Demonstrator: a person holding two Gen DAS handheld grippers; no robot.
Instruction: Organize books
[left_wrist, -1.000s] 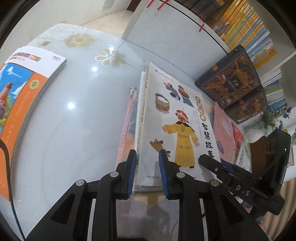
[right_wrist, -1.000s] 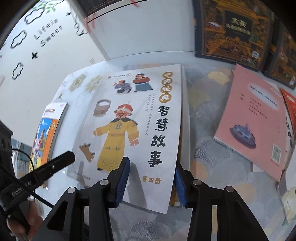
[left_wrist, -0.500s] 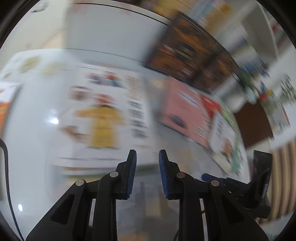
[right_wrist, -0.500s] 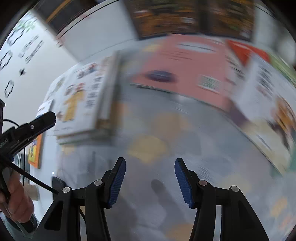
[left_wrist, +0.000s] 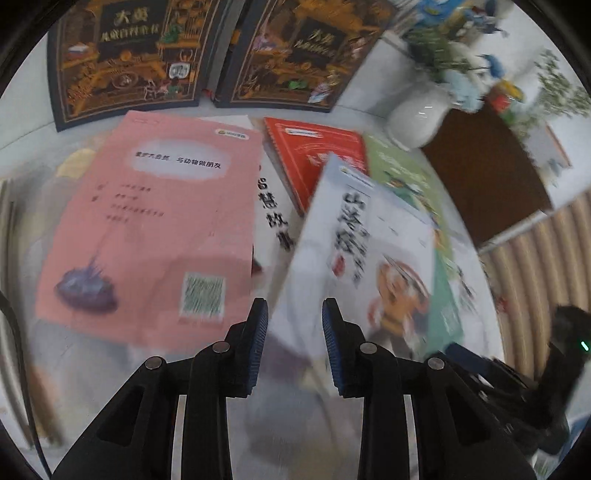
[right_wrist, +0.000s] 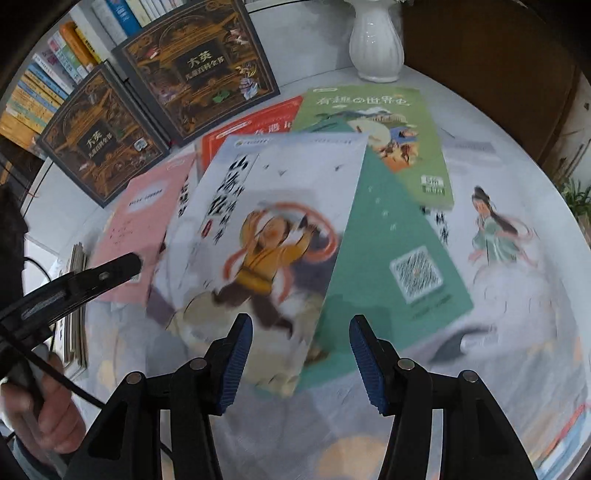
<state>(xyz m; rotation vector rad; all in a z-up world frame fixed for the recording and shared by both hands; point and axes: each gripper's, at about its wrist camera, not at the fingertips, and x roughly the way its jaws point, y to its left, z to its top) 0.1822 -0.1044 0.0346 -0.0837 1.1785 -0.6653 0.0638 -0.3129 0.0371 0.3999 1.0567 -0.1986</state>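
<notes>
- Far left, right wrist view: a stack of thin books (right_wrist: 75, 314) lies at the tabletop (right_wrist: 517, 369) edge, with the person's hand (right_wrist: 44, 417) below it gripping the left tool.
- The left gripper (left_wrist: 291, 325) hovers with its jaws parted and nothing between them; the pink book (left_wrist: 155, 229) lies flat just ahead and to its left, and the pale book with the orange-robed figure (left_wrist: 362, 258) lies ahead and to its right (both blurred).
- Behind them two dark ornate books (left_wrist: 125, 55) stand propped upright, with a red book (left_wrist: 314, 155) lying flat in front of them.
- The right gripper (right_wrist: 301, 358) is spread wide and empty; the same pale book (right_wrist: 266, 236) lies straight ahead of it, its near corner reaching between the fingertips in the picture, though I cannot tell if it touches.
- Right of that, a teal book (right_wrist: 391, 266) lies partly beneath it, then a green book (right_wrist: 380, 129) and a white vase (right_wrist: 376, 44) behind.
</notes>
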